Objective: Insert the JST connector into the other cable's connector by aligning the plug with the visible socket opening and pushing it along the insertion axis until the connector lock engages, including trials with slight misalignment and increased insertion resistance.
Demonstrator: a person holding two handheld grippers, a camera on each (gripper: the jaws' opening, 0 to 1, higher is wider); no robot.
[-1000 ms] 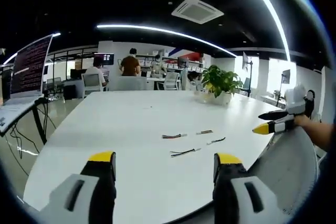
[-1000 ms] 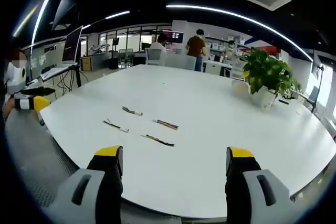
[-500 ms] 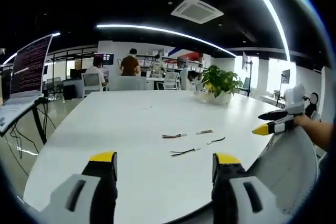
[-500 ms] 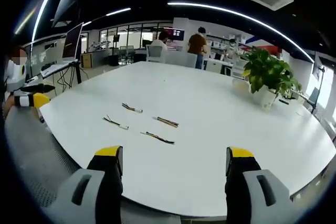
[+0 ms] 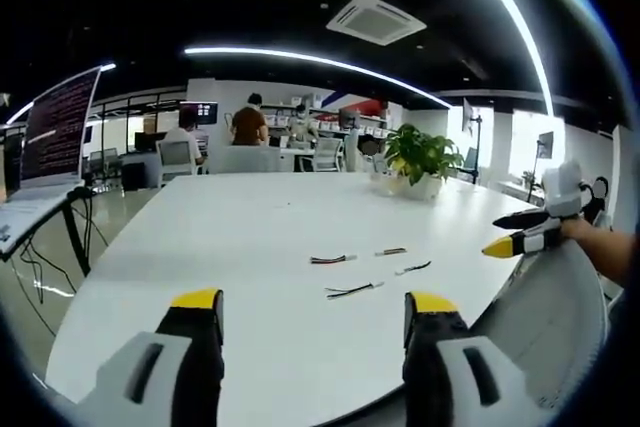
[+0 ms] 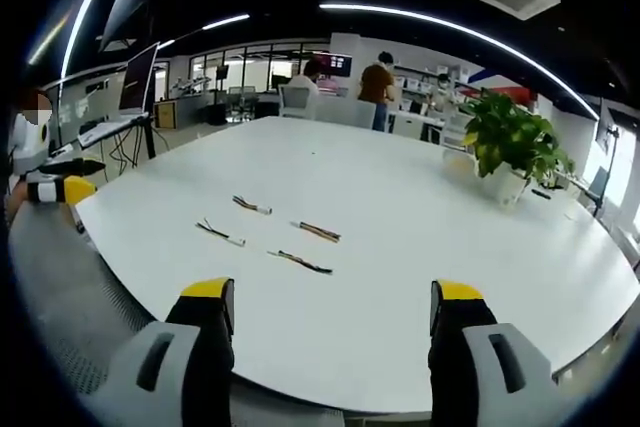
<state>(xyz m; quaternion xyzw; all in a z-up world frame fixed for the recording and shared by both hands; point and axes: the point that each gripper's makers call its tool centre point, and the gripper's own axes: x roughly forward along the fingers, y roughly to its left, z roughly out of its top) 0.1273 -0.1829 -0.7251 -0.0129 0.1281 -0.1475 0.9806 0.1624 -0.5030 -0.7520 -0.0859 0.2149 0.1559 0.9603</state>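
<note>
Several short JST cables lie on the white table (image 5: 240, 237). In the left gripper view they show as cable (image 5: 331, 259), cable (image 5: 391, 251), cable (image 5: 412, 268) and cable (image 5: 352, 290). In the right gripper view they show as cable (image 6: 252, 208), cable (image 6: 220, 234), cable (image 6: 317, 233) and cable (image 6: 300, 264). My left gripper (image 5: 310, 302) hangs open near the table's edge, well short of the cables. My right gripper (image 6: 334, 292) is open too, off the table's rim, nothing between its fingers. The right gripper (image 5: 520, 232) also enters the left gripper view at the right, the left gripper (image 6: 55, 183) the right gripper view at the left.
A potted plant (image 5: 419, 161) stands at the far side of the table, also seen as plant (image 6: 510, 144). A monitor on a stand (image 5: 55, 127) is at the left. People and chairs are at desks beyond the table (image 6: 376, 87).
</note>
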